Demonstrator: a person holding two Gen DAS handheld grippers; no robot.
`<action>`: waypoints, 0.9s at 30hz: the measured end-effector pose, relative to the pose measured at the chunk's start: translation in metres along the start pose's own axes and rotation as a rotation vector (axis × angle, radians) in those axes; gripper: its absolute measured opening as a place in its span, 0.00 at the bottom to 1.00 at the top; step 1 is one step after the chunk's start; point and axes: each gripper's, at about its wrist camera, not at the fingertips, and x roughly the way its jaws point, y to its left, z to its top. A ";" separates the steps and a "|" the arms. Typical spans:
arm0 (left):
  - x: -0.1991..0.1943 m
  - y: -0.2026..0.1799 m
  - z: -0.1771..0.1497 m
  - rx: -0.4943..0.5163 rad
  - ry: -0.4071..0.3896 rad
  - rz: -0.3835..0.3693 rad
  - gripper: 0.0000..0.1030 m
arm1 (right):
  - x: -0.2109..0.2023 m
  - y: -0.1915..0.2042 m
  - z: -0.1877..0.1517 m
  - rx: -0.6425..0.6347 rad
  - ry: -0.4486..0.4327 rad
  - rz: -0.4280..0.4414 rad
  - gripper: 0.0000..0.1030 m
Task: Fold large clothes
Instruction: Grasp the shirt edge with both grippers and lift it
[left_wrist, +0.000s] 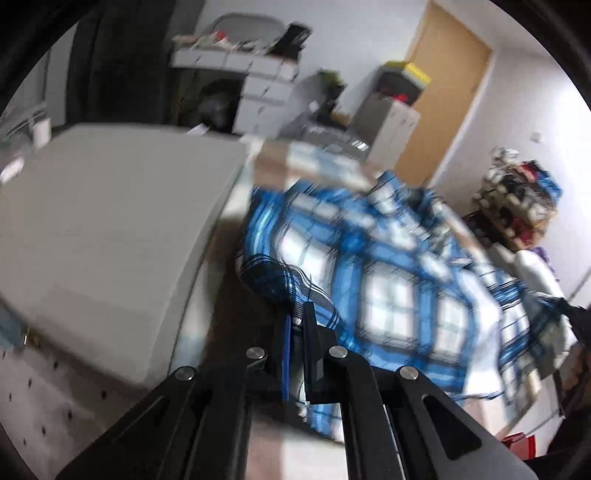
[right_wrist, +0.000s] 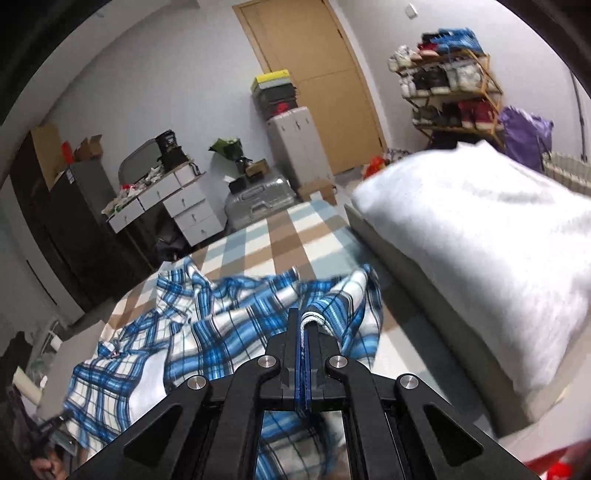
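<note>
A large shirt (right_wrist: 207, 332) in blue, white and black plaid hangs bunched and rumpled over a bed (right_wrist: 258, 240) with a tan, pale-blue and white checked cover. The cloth is lifted at two edges, so it sags in loose folds between them, its far part trailing on the cover. In the left wrist view the shirt (left_wrist: 388, 280) looks blurred, its checks smeared.

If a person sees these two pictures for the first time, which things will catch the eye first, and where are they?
First comes the blue and white plaid shirt, spread over the checked bed cover in the middle of both views. The left gripper and the right gripper are each shut on a fold of it. A large white pillow lies at the right of the right wrist view.
</note>
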 end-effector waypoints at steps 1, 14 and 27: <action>-0.003 -0.004 0.009 0.007 -0.021 -0.020 0.00 | 0.002 0.003 0.007 -0.014 -0.014 -0.003 0.01; 0.013 -0.038 0.155 0.060 -0.170 -0.150 0.00 | 0.074 0.029 0.123 -0.039 -0.055 -0.037 0.00; 0.059 -0.010 0.138 0.124 -0.037 0.057 0.00 | 0.202 0.015 0.130 -0.117 0.145 -0.298 0.04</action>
